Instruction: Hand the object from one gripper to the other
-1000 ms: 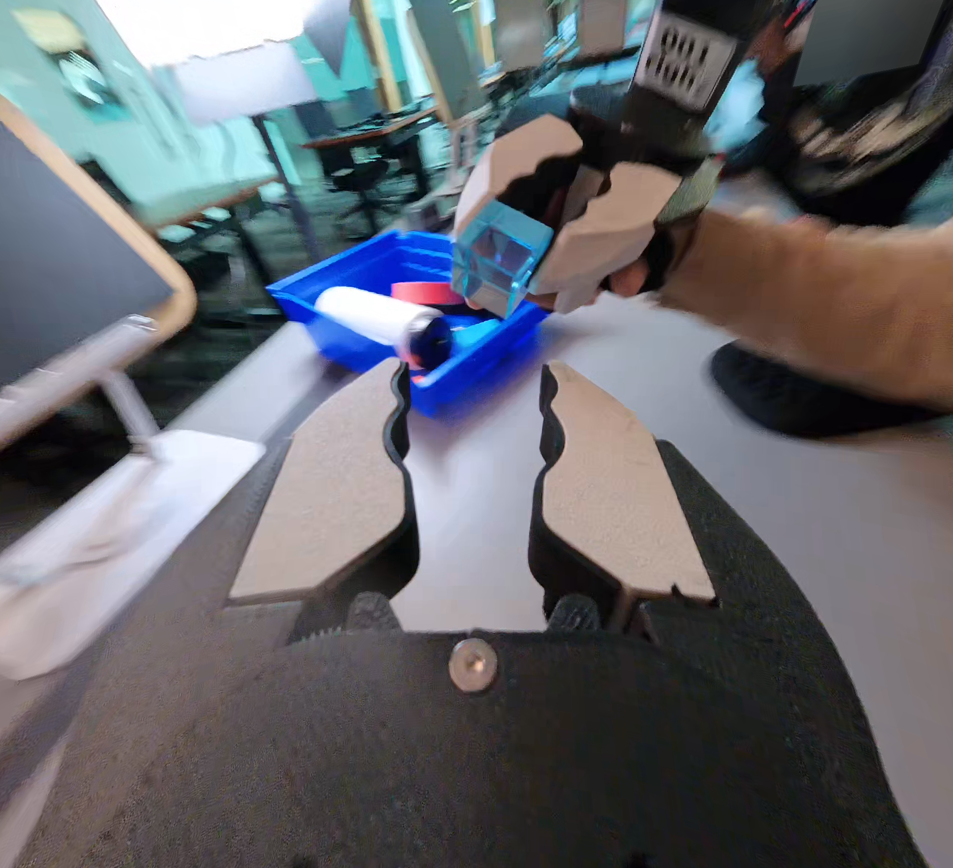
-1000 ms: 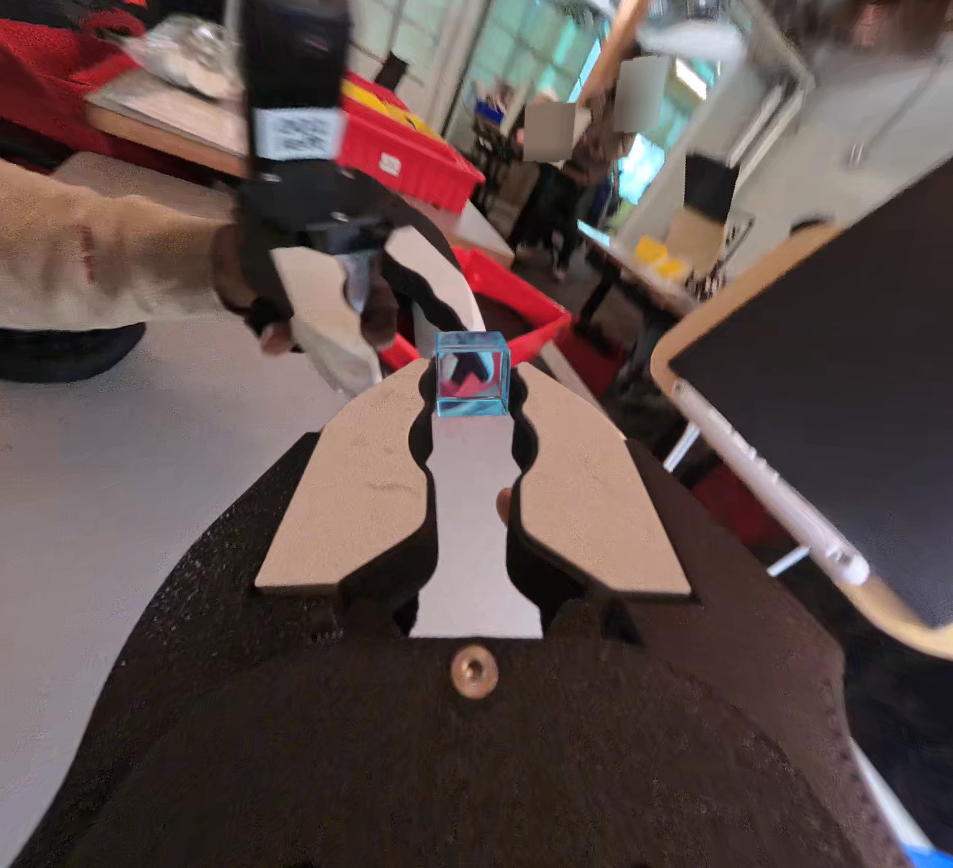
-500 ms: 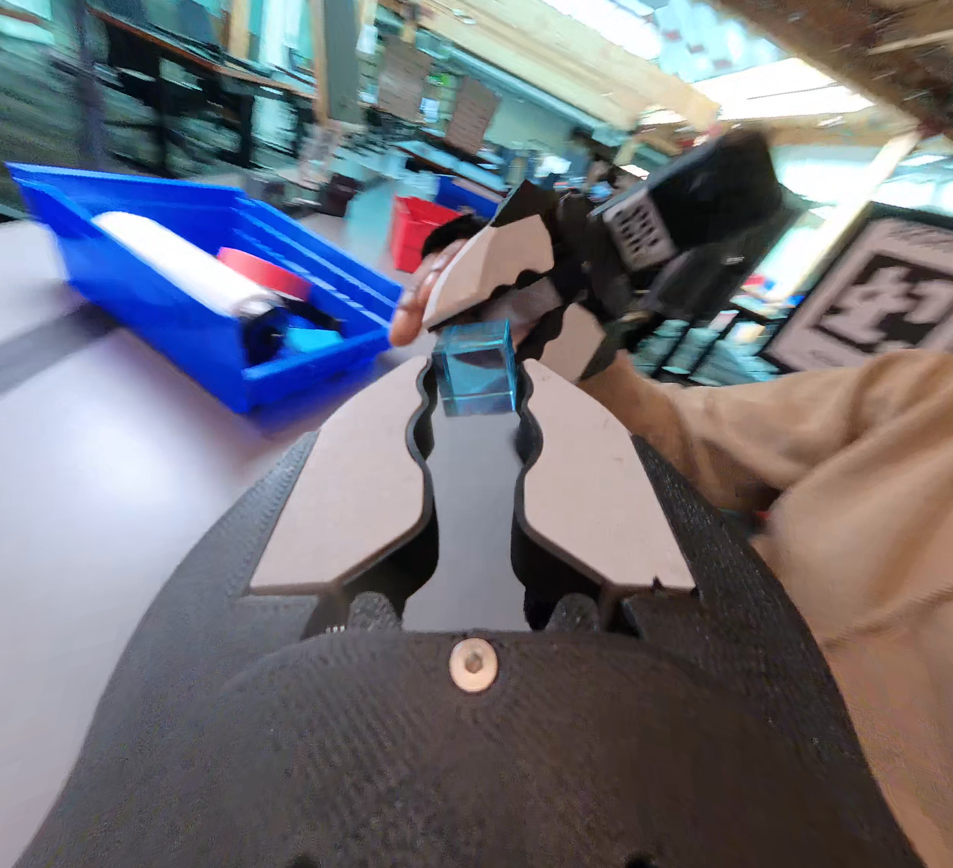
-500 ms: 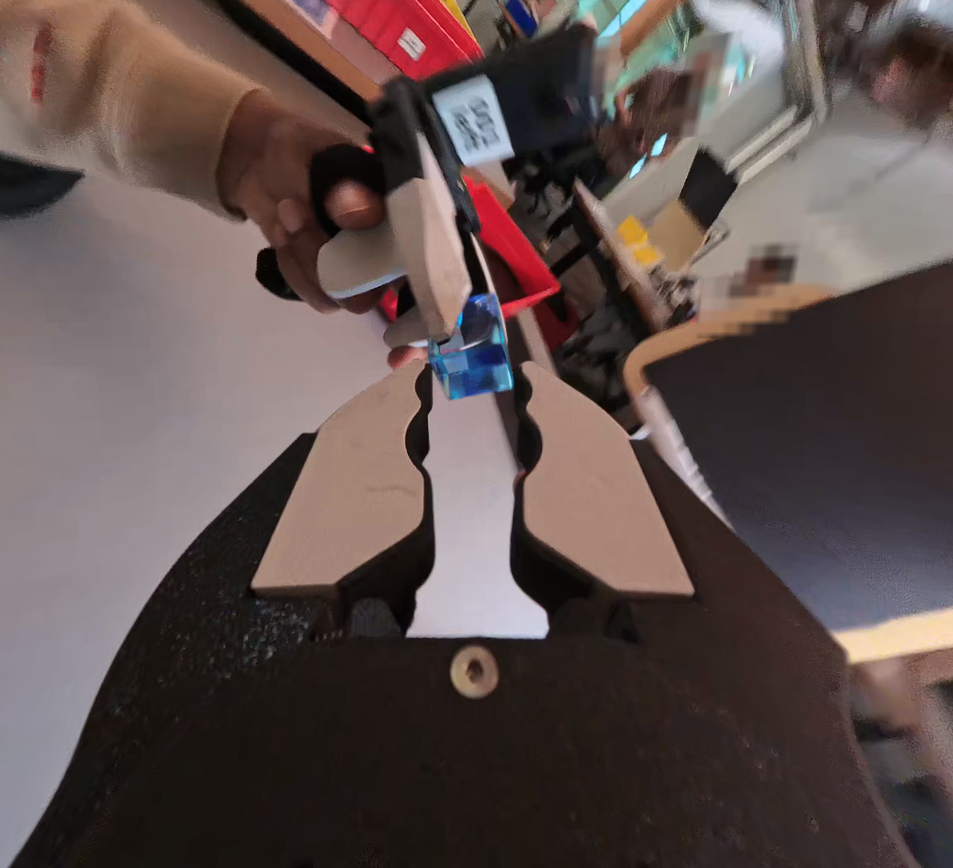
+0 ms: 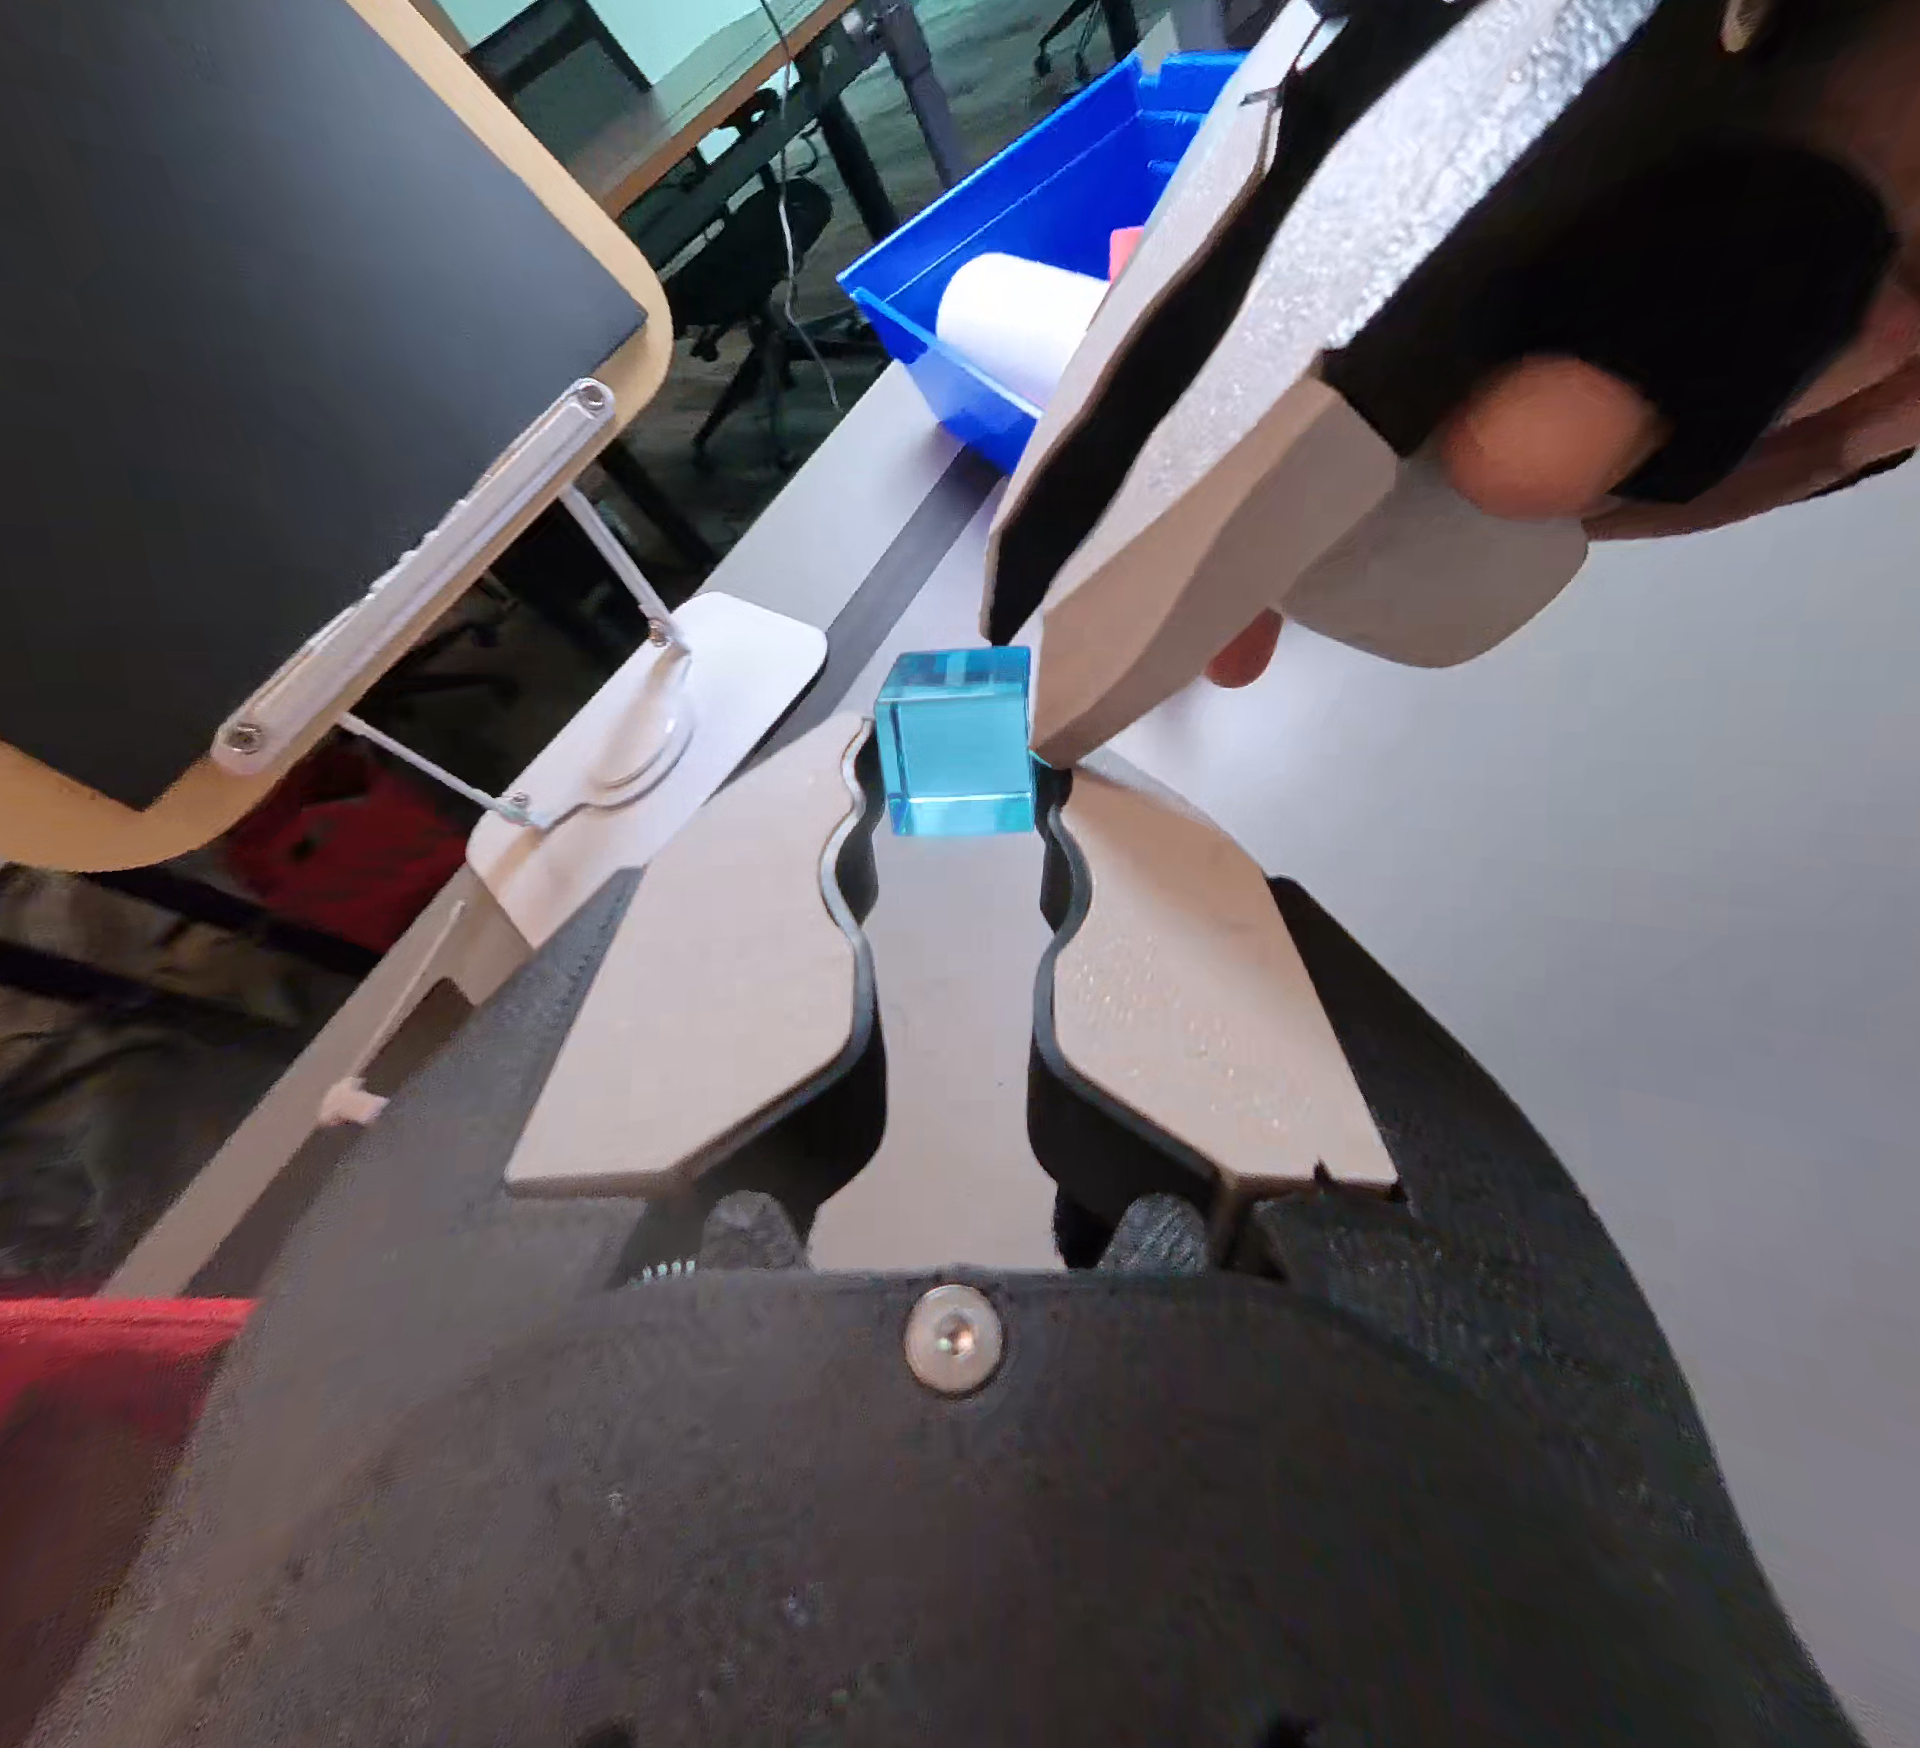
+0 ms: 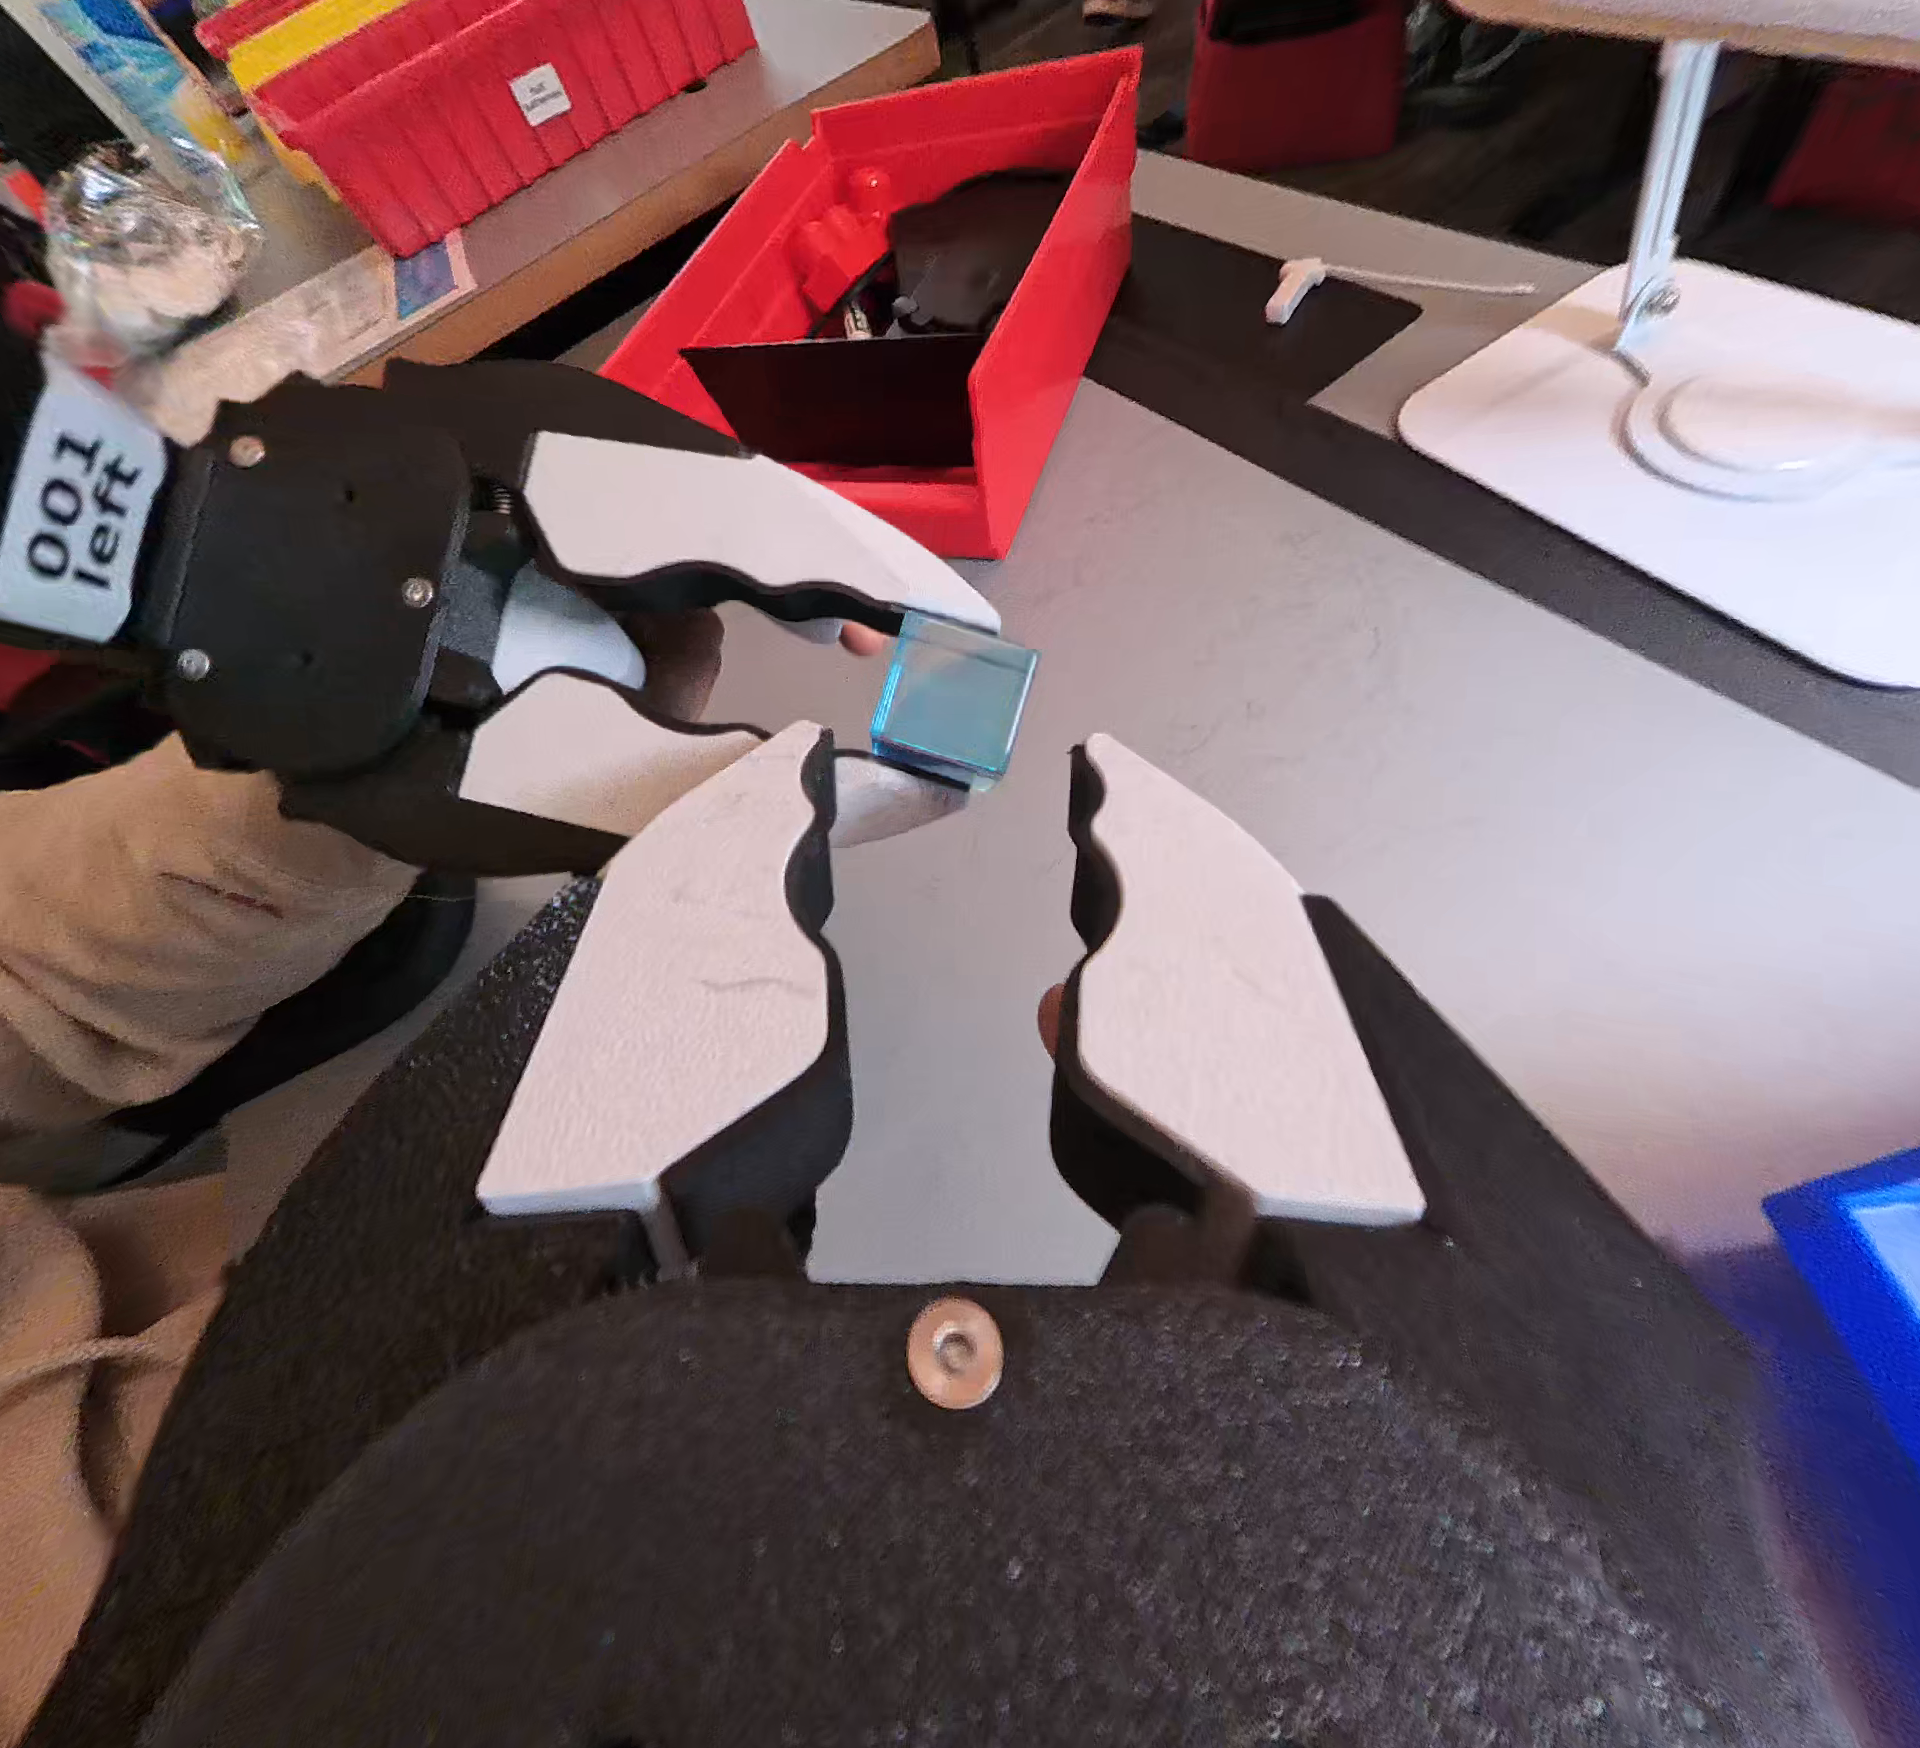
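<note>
Your left gripper [image 5: 956, 763] is clamped on the blue cube [image 5: 958, 742], pinched right at the fingertips and held in the air above the grey table [image 5: 1558, 815]. Your right gripper [image 6: 951, 758] has its jaws parted wider than the cube, nothing between them; in the right wrist view the cube [image 6: 954, 706] sits just past its left fingertip, off to the left of the gap's centre. In the left wrist view one of the right gripper's fingers [image 5: 1195, 493] looks to be touching the cube's right edge.

I judge the handover itself done: the left has the cube, the right has let go. What remains is separation. Draw the right gripper straight back, without closing it, so the finger doesn't knock the cube out of its shallow tip grip. Keep the left squeezed and steady. The red bin [image 6: 1039, 275] lies farther back, the blue bin [image 5: 1039, 212] far right.
</note>
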Motion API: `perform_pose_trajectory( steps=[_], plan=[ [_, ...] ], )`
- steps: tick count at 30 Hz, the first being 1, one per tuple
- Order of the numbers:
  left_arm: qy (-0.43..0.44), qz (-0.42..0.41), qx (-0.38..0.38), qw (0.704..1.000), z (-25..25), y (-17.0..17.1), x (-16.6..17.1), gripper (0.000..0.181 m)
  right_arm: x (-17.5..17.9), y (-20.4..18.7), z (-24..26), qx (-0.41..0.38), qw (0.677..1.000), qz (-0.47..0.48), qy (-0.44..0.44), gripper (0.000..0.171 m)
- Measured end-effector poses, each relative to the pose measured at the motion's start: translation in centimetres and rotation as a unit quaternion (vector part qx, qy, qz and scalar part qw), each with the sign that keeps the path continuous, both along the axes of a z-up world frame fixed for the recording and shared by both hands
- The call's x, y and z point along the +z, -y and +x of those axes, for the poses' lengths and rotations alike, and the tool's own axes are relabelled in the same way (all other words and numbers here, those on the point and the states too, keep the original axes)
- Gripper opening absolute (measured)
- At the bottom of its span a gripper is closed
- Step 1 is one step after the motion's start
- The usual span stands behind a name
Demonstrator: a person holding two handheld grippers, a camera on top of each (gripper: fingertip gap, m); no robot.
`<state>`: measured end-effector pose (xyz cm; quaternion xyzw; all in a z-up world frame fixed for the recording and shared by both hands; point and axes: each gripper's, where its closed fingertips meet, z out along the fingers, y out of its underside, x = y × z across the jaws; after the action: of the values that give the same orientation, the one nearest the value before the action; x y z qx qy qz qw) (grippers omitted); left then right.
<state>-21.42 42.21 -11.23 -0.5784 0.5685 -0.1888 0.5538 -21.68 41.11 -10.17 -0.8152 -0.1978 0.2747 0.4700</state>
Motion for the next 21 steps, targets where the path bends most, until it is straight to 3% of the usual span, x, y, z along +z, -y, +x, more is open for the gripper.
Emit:
perform_pose_trajectory(
  steps=[5, 10, 14, 16, 18, 21],
  plan=[
    [-0.029, 0.057, 0.007, 0.998, 0.4, 0.3, -0.6, 0.028, -0.9, 0.1, -0.5, 0.028, 0.997, -0.042, -0.053, 0.04],
    [-0.034, 0.07, 0.002, 0.997, 0.6, 0.6, -0.7, 0.028, -1.7, -0.1, -0.4, 0.035, 0.998, -0.038, -0.041, 0.028],
    [0.017, -0.022, -0.05, 0.998, 0.4, 1.4, 0.3, 0.043, 0.6, 0.2, 0.0, 0.075, 0.995, 0.03, -0.066, 0.028],
    [0.047, -0.122, -0.088, 0.988, 0.4, 2.0, 0.4, 0.048, 2.6, 1.1, 0.6, 0.111, 0.987, 0.099, -0.069, 0.028],
    [0.084, -0.231, -0.137, 0.959, 0.5, 3.1, 0.7, 0.05, 4.3, 2.5, 1.0, 0.146, 0.971, 0.185, -0.047, 0.028],
    [0.144, -0.369, -0.224, 0.891, 0.5, 5.1, 2.3, 0.051, 6.5, 5.5, 0.5, 0.212, 0.931, 0.292, -0.059, 0.028]
  ],
)
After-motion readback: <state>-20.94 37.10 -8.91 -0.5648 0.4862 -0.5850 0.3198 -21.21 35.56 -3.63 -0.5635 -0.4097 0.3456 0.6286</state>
